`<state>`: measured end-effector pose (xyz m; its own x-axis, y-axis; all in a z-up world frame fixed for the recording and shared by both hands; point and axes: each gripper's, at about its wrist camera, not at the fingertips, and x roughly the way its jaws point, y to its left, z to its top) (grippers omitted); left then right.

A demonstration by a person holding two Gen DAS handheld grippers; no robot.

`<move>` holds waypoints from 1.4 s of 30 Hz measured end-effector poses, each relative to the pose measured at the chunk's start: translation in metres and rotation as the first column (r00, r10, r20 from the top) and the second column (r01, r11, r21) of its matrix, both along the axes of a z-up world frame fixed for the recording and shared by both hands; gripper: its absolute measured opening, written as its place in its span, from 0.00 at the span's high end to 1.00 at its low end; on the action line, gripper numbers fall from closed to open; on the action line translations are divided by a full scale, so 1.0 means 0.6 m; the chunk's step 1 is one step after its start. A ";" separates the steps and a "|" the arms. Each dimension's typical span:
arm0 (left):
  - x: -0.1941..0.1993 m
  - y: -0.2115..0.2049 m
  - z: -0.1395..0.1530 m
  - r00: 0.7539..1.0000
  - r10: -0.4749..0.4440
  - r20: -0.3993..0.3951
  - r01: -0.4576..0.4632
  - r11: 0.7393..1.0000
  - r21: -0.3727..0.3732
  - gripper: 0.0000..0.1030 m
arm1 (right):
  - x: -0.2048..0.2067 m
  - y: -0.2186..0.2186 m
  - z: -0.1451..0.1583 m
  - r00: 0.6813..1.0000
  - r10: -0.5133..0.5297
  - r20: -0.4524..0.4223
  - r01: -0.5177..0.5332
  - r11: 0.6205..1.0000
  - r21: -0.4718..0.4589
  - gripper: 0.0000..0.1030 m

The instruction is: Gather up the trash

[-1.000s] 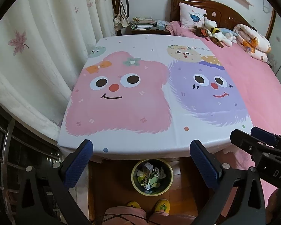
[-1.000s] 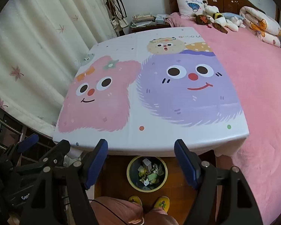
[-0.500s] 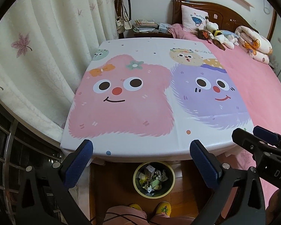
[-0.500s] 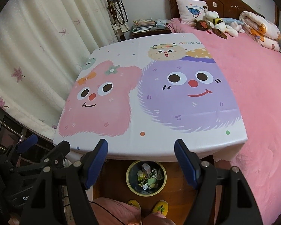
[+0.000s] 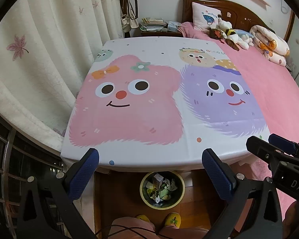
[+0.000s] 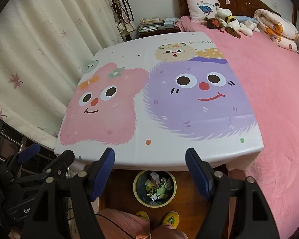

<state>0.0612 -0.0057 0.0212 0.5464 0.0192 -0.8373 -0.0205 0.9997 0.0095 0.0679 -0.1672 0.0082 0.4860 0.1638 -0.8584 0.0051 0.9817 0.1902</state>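
A round yellow-rimmed bin (image 5: 161,207) (image 6: 154,205) stands on the wooden floor under the table's near edge. Crumpled paper and wrapper trash (image 5: 161,187) (image 6: 157,185) fills it. The table (image 5: 149,49) (image 6: 129,49) wears a white cloth printed with pink and purple cartoon faces, and I see no trash on it. My left gripper (image 5: 149,155) (image 6: 53,150) hangs open above the near edge with nothing between its blue pads. Close beside it, my right gripper (image 6: 150,153) (image 5: 260,138) is also open and holds nothing.
A bed with a pink blanket (image 5: 269,79) borders the table's right side, with plush toys (image 5: 229,33) and a pillow at the headboard. Curtains (image 5: 39,49) hang on the left above a metal rail. A person's yellow slippers (image 5: 171,219) stand before the bin.
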 end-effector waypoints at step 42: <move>0.000 -0.013 -0.018 0.999 0.014 -0.037 -0.014 1.000 -0.002 0.01 | 0.004 -0.003 -0.022 0.999 0.003 -0.037 -0.002 1.000 0.017 0.28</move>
<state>0.0611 -0.0136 0.0101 0.5145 0.0247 -0.8571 -0.0345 0.9994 0.0081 0.0701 -0.1689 -0.0053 0.4533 0.1799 -0.8730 0.0102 0.9783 0.2070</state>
